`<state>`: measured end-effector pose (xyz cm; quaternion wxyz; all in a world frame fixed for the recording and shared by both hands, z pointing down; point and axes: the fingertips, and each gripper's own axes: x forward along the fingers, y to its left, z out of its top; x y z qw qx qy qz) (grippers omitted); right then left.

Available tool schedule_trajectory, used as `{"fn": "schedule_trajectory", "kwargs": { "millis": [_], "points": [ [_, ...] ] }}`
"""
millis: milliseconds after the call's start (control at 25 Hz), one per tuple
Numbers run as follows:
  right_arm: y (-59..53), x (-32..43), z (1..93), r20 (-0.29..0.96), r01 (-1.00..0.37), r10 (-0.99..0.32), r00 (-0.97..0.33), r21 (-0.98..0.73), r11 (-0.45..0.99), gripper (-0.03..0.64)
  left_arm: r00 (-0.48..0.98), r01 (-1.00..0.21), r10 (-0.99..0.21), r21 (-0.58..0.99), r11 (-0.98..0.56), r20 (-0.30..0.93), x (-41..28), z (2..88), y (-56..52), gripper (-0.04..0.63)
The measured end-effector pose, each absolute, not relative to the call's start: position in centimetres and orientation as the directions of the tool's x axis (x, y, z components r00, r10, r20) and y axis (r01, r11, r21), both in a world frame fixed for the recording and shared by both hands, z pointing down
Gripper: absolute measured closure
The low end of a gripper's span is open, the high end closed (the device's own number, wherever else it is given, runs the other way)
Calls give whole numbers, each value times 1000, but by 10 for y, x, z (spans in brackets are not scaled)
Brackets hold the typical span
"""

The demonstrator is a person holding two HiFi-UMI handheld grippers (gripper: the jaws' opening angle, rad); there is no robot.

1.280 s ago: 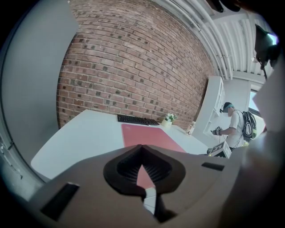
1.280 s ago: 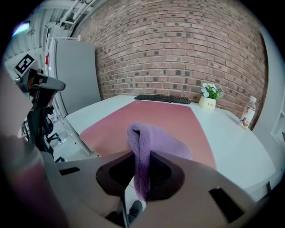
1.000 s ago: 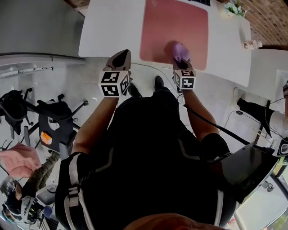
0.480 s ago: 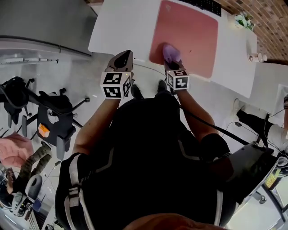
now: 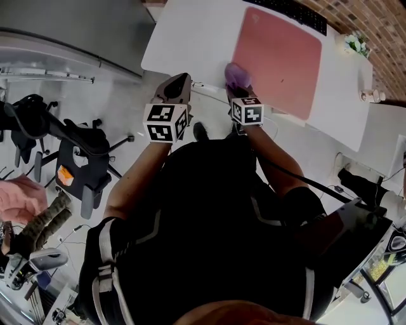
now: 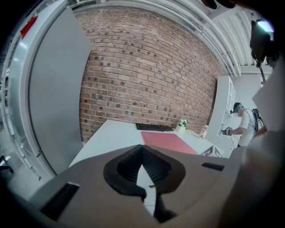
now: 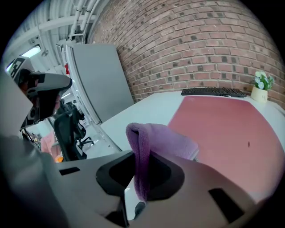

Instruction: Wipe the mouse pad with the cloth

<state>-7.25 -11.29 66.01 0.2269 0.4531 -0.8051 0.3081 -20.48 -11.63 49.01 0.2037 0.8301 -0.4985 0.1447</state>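
Note:
A pink mouse pad [image 5: 279, 47] lies on the white table [image 5: 190, 38]. A purple cloth [image 5: 236, 74] sits at the pad's near left corner, partly over the bare table. My right gripper [image 5: 238, 86] is shut on it. In the right gripper view the cloth [image 7: 153, 142] stands folded between the jaws, with the pad [image 7: 227, 129] stretching away to the right. My left gripper [image 5: 177, 82] hovers by the table's near edge, left of the cloth. In the left gripper view its jaws meet with nothing in them, and the pad [image 6: 171, 141] lies ahead.
A black keyboard [image 5: 288, 11] lies beyond the pad, with a small potted plant [image 5: 356, 43] and a small bottle [image 5: 374, 96] at the table's right end. Black office chairs [image 5: 76, 165] stand on the floor to the left. A person [image 6: 242, 120] stands far right.
My right gripper has dragged the cloth leftward along the pad's near edge to its near left corner. The left gripper has stayed by the table edge.

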Motion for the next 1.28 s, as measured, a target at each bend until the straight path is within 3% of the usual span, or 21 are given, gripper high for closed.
{"fn": "schedule_trajectory", "kwargs": {
  "millis": [240, 480, 880, 1280],
  "points": [
    [-121, -101, 637, 586, -831, -589, -556, -385, 402, 557, 461, -887, -780, 191, -420, 422, -218, 482, -123, 595],
    [-135, -69, 594, 512, -847, -685, -518, -418, 328, 557, 525, -851, -765, 224, -475, 373, -203, 472, -138, 595],
    [-132, 126, 529, 440, -935, -878, -188, -354, 23, 557, 706, -706, -617, 269, -655, 348, -92, 459, -158, 595],
    [-115, 316, 550, 515, -959, -848, 128, -154, -238, 557, 761, -640, -556, 249, -727, 335, 3, 438, -191, 595]
  ]
}}
